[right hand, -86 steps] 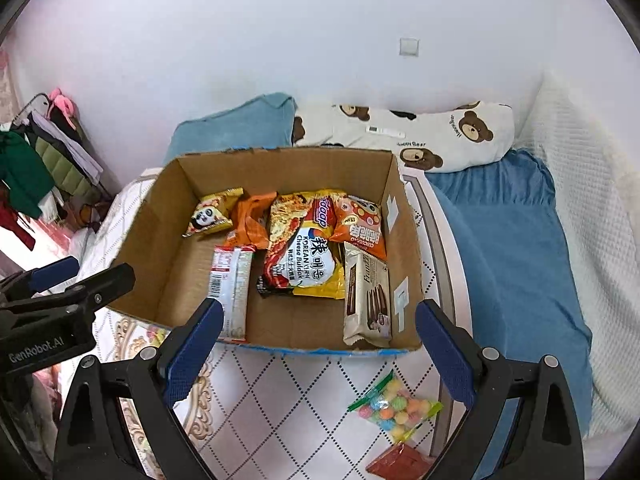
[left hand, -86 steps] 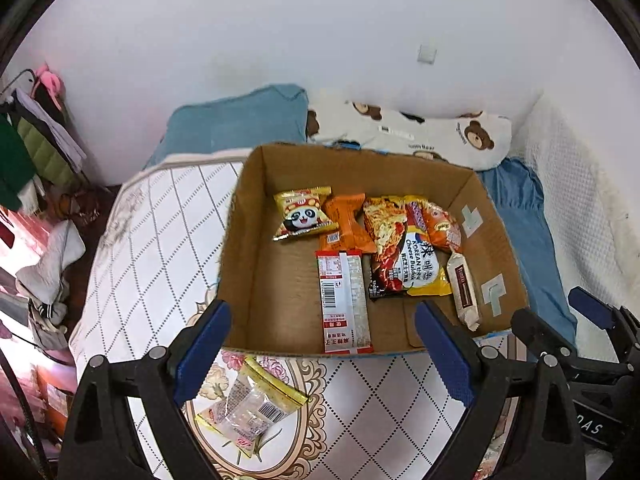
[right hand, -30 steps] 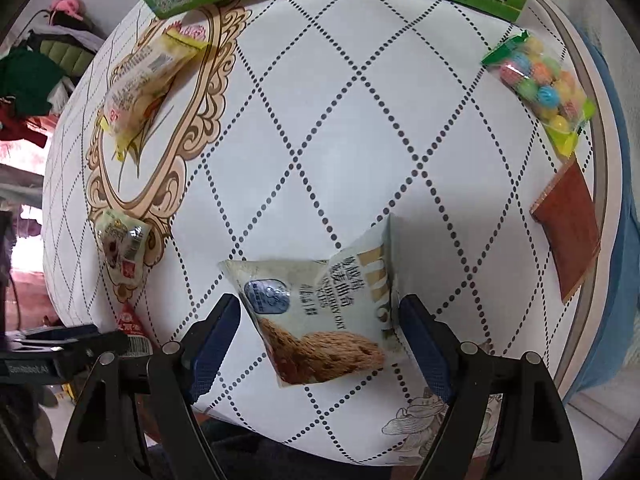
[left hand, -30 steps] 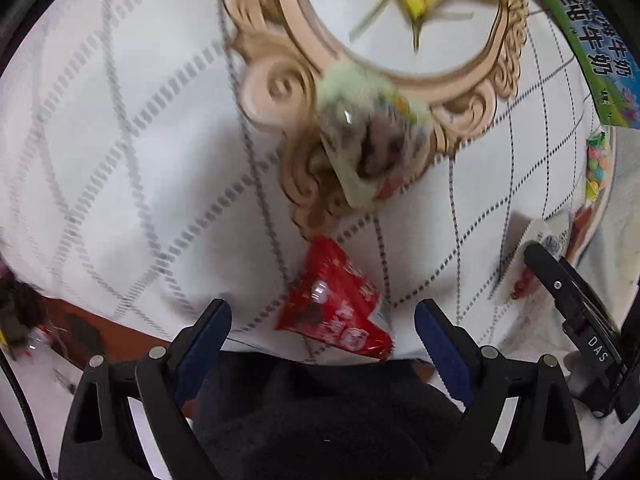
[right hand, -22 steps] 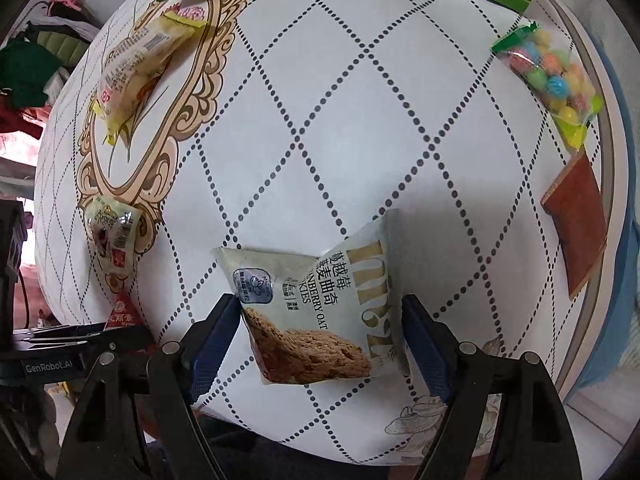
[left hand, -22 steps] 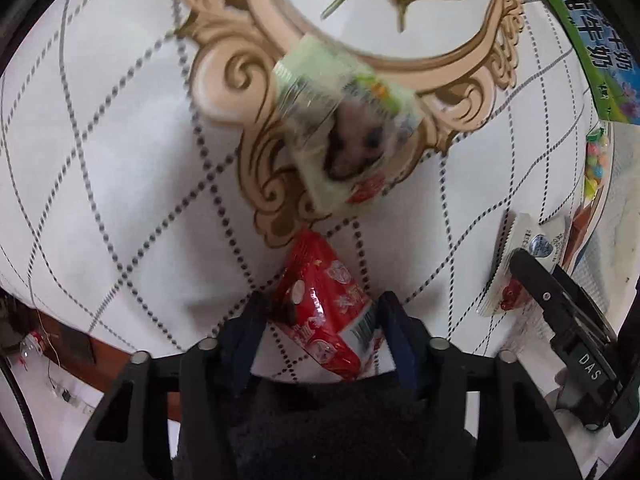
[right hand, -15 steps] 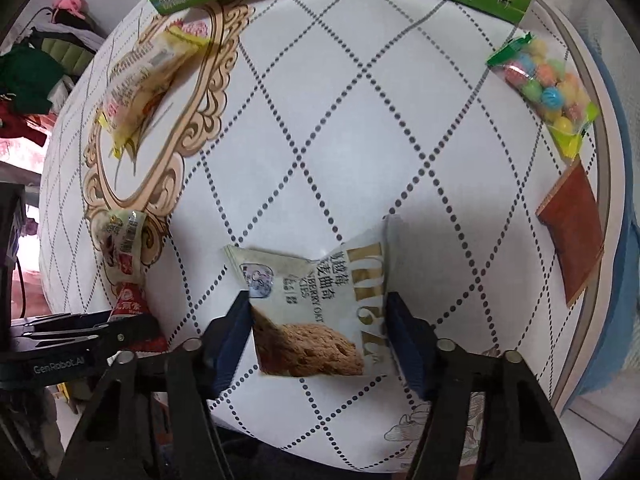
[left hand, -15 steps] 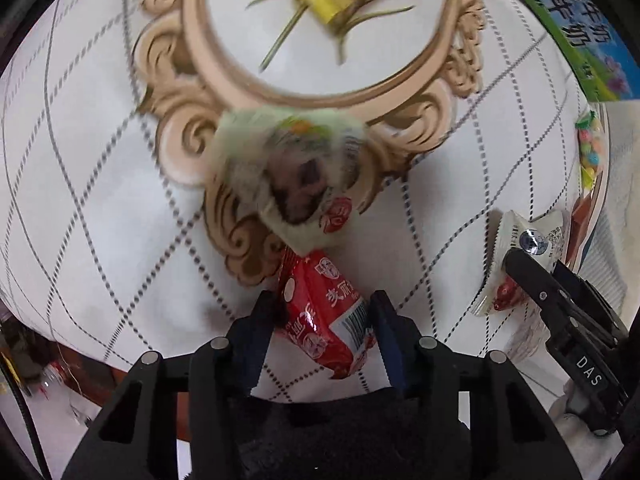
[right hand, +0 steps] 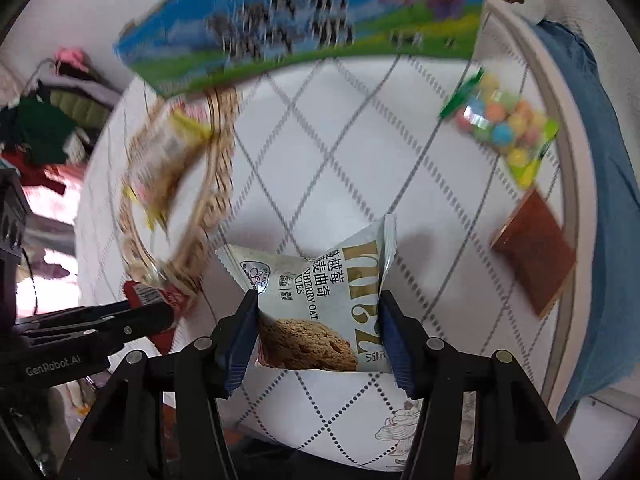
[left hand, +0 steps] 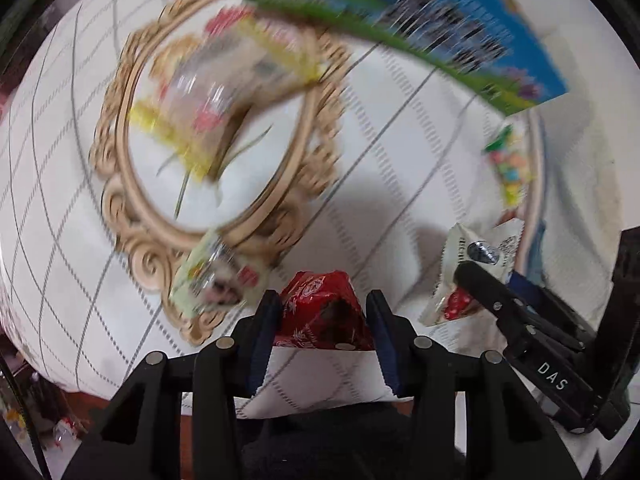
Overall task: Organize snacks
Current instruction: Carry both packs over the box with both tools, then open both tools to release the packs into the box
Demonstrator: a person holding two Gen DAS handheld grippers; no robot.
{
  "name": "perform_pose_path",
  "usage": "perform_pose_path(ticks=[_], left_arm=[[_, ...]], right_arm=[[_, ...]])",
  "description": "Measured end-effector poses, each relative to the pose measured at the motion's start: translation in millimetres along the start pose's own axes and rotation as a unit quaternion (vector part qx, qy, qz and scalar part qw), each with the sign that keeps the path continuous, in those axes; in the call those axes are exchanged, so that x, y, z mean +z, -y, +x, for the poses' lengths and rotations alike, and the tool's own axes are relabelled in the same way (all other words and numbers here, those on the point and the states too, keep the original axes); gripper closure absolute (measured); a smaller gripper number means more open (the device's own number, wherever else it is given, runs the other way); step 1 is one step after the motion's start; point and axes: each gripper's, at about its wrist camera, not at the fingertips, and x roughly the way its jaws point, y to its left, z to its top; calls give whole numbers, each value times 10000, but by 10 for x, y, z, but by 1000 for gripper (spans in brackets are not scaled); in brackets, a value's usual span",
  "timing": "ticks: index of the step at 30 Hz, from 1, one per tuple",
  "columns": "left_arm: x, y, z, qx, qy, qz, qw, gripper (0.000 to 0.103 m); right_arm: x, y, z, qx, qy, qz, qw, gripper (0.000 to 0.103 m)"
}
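Both tongs pinching snack packets above the quilted table.

The left gripper (left hand: 322, 320) clamps a red packet (left hand: 320, 312); the right gripper (right hand: 318, 320), jaws just closing, squeezes an oat cookie packet (right hand: 320, 304). A blurred candy bag (right hand: 508, 136), seemingly untouched, lies near the box (right hand: 304, 20).

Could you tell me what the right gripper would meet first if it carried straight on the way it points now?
Judging by its wrist view, the right gripper, jaws shut on the oat cookie packet, would probably meet bare tablecloth first; depth is unclear.
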Motion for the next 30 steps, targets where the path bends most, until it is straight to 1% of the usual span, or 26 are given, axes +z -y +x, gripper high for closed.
perform_pose_path(ticks=[2, 5, 6, 7, 8, 9, 11, 13, 15, 19, 22, 24, 25, 30], left_arm=[[158, 75, -151, -210, 176, 88, 9996, 61], [461, 357, -448, -399, 471, 252, 9978, 61], [605, 413, -546, -453, 567, 291, 9969, 61], [758, 390, -653, -481, 666, 354, 9960, 61], [888, 441, -759, -473, 796, 416, 9948, 61], [999, 405, -923, -452, 919, 476, 9936, 61], [1281, 450, -1093, -347, 1126, 616, 9911, 61], [1488, 522, -1214, -216, 1272, 719, 9890, 61], [1724, 555, -1289, -46, 1366, 794, 9874, 61], [2170, 602, -1207, 319, 1344, 879, 9865, 61], [2367, 531, -1065, 494, 1195, 845, 9880, 61], [2502, 462, -896, 587, 1004, 767, 9902, 61], [2577, 425, -773, 671, 848, 766, 9912, 61], [2735, 250, -396, 912, 357, 613, 9933, 61]], right_arm=[[139, 43, -204, 92, 206, 62, 9997, 43], [409, 40, -513, 233, 547, 105, 9982, 43], [518, 49, -604, 275, 634, 111, 9975, 43], [654, 45, -717, 333, 745, 92, 9966, 43], [767, -13, -757, 369, 841, 78, 9957, 43], [915, -43, -844, 404, 976, 42, 9944, 43], [1182, -85, -965, 409, 1147, -54, 9925, 43], [1487, -106, -1057, 409, 1315, -134, 9904, 43], [1732, -160, -1043, 330, 1397, -242, 9893, 43], [2204, -298, -822, 203, 1315, -411, 9903, 43], [2503, -333, -551, 111, 1079, -484, 9929, 43], [2612, -308, -399, 88, 898, -469, 9948, 43], [2675, -296, -299, 76, 779, -454, 9959, 43], [2727, -241, 104, 58, 320, -433, 9985, 43]])
